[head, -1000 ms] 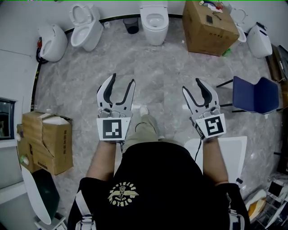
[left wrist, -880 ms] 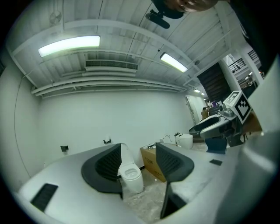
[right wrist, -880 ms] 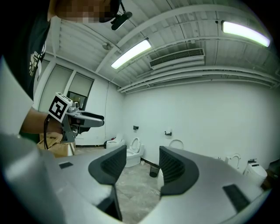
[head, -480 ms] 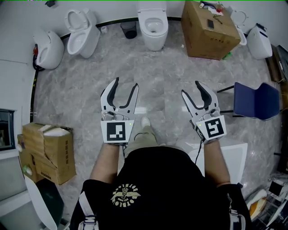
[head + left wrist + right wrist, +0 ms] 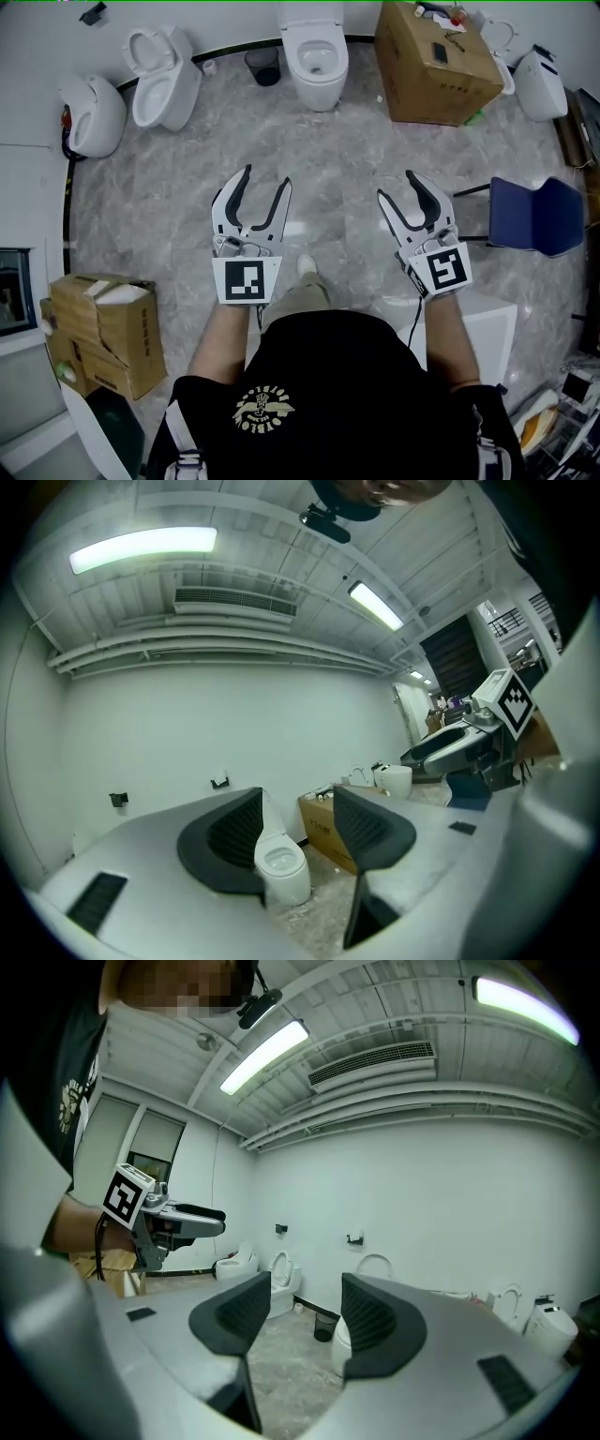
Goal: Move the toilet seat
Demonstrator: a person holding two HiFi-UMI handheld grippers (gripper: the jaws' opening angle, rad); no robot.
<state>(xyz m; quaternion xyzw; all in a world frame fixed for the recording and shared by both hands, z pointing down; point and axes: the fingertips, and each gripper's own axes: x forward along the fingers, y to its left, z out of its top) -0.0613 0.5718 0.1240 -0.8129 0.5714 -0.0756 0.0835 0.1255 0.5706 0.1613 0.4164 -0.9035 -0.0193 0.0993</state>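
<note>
Left tongs and right tongs hang side by side above the grey veined floor in the head view. Both have their jaws spread wide with nothing between them. The toilet seat sits on a white toilet well ahead of both tongs, and a cardboard box stands ahead of the right tongs. In the left gripper view, the same toilet shows far off in the gap between the parted jaws, with the box just to its right. In the right gripper view, a small black bin shows through the open gap, and the toilet is partly hidden behind the right-hand jaw.
</note>
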